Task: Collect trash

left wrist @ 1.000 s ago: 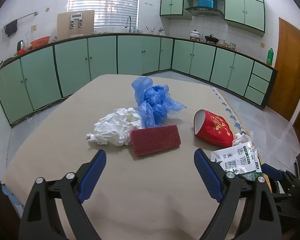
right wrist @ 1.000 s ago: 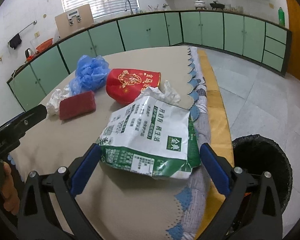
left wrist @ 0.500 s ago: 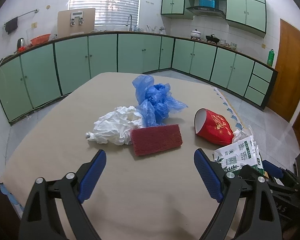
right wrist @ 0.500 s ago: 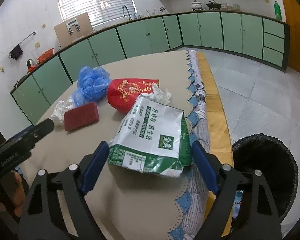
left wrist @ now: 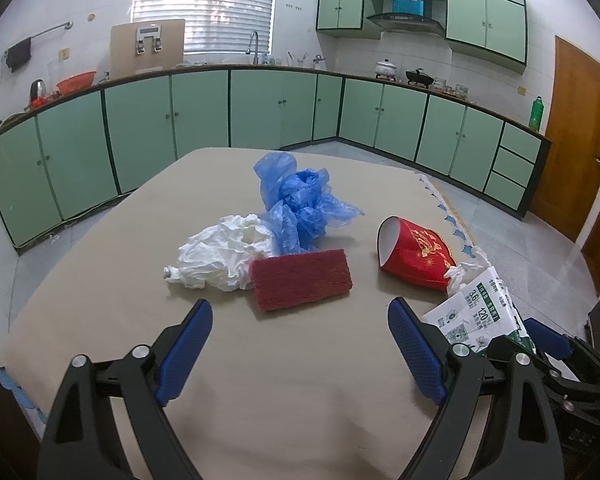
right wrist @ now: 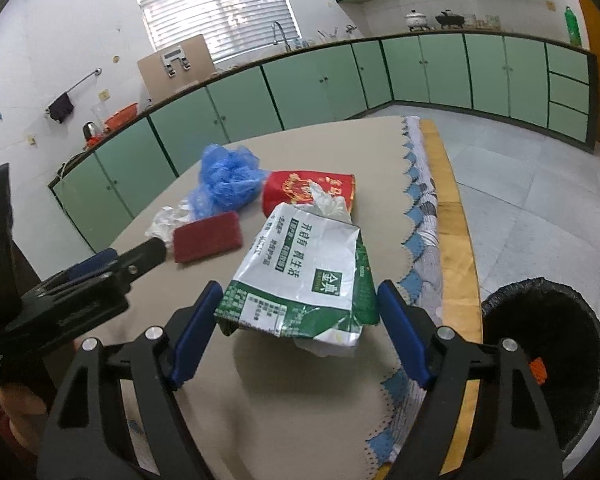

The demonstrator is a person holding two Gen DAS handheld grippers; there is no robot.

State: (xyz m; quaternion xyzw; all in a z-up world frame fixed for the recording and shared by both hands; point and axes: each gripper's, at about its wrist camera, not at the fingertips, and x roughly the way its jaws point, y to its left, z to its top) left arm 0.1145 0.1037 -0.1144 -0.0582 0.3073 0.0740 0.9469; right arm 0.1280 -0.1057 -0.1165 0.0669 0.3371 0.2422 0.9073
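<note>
Reaching forward over the worktop (right wrist: 260, 420), the right tool (right wrist: 298, 320) has its two blue fingers (right wrist: 196, 330) wide apart on either side of the near end of the green and white milk carton (right wrist: 300, 272), which fills the lower centre of the right wrist frame. The fingers seem to be just beside the carton's edges, but whether they already touch it cannot be told; the tool holds nothing firmly yet. The carton is flattened and its long axis runs away from the tool, toward the red paper cup (right wrist: 308, 190) in the middle of the frame, so its short width lies across the gap between the fingers. This is the relation that matters: probably closing is enough to pinch the carton by its near end.

The black trash bin (right wrist: 548, 352) stands on the floor at the lower right of that frame, beyond the edge of the worktop, on the same side as the right tool.

The left tool (left wrist: 300, 340) hangs above the worktop, also wide open and empty. The dark red scouring pad (left wrist: 300, 278) lies straight ahead of it at frame centre, with the white crumpled bag (left wrist: 216, 256) and the blue plastic bag (left wrist: 300, 204) behind.
</note>
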